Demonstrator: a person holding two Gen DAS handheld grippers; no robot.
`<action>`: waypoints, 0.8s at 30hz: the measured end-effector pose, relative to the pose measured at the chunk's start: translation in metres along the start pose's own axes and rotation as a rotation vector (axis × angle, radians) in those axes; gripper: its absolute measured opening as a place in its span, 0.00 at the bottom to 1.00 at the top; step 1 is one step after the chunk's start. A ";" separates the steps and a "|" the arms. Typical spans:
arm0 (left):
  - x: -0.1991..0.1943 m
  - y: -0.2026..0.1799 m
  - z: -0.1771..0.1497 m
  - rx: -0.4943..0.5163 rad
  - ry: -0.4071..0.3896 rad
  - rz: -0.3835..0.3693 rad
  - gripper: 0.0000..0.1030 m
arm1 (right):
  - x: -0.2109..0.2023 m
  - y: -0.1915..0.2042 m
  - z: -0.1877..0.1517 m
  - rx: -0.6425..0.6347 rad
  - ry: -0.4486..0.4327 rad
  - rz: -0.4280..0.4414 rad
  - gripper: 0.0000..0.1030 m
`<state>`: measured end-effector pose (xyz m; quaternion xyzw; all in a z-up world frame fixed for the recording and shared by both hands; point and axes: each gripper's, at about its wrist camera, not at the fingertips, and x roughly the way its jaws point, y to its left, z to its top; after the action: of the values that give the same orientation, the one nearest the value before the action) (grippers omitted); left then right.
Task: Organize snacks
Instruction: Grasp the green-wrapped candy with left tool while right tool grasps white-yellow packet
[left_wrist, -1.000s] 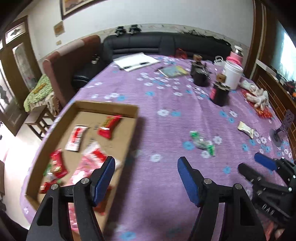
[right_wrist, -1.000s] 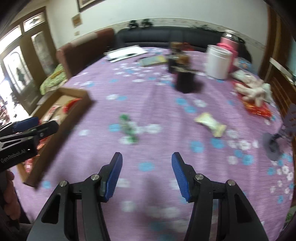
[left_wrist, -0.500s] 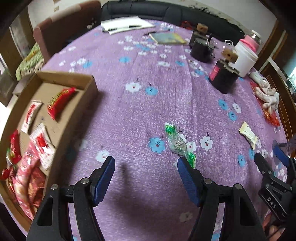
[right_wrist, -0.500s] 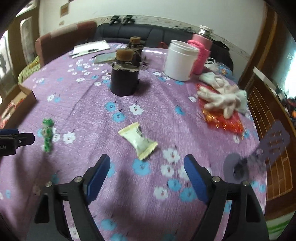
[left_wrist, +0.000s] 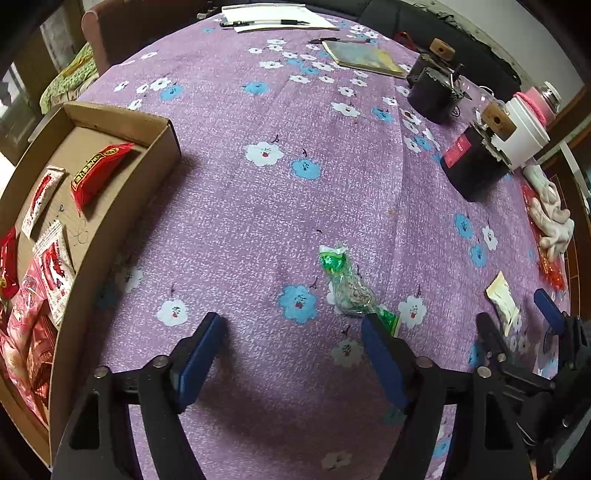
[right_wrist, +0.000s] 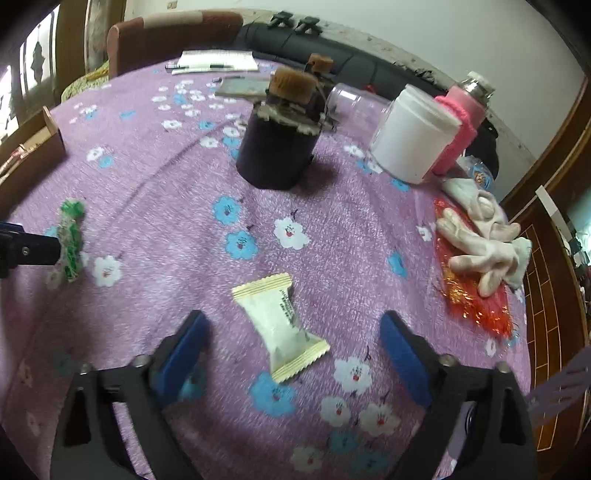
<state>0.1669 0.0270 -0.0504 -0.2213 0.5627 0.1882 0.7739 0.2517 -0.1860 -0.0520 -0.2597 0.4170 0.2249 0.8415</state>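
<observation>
Cardboard box at the surface's left edge, cut off by the frame; its near end is a jumble of red and white packets, count unclear. One red packet lies apart near the far wall. Two loose snacks on the purple floral cloth: a green-ended clear wrapper, contents hard to make out, and a cream packet. Left tongs spreading, nothing between; right pad covers the wrapper's near tip. Right tongs spreading, astride the cream packet, pads not touching it. Two dark jars, one white tub.
</observation>
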 end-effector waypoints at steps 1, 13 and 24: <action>0.000 -0.001 0.000 -0.002 0.002 0.000 0.80 | 0.004 -0.002 0.001 0.010 0.009 0.023 0.93; 0.013 -0.013 0.007 0.007 -0.004 0.025 0.93 | 0.018 -0.021 0.005 0.126 0.057 0.178 0.83; 0.014 -0.013 0.011 -0.013 0.004 0.061 0.93 | 0.008 -0.015 0.009 0.165 0.073 0.120 0.33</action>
<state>0.1862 0.0228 -0.0588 -0.2096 0.5695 0.2151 0.7651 0.2698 -0.1906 -0.0503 -0.1719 0.4795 0.2303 0.8292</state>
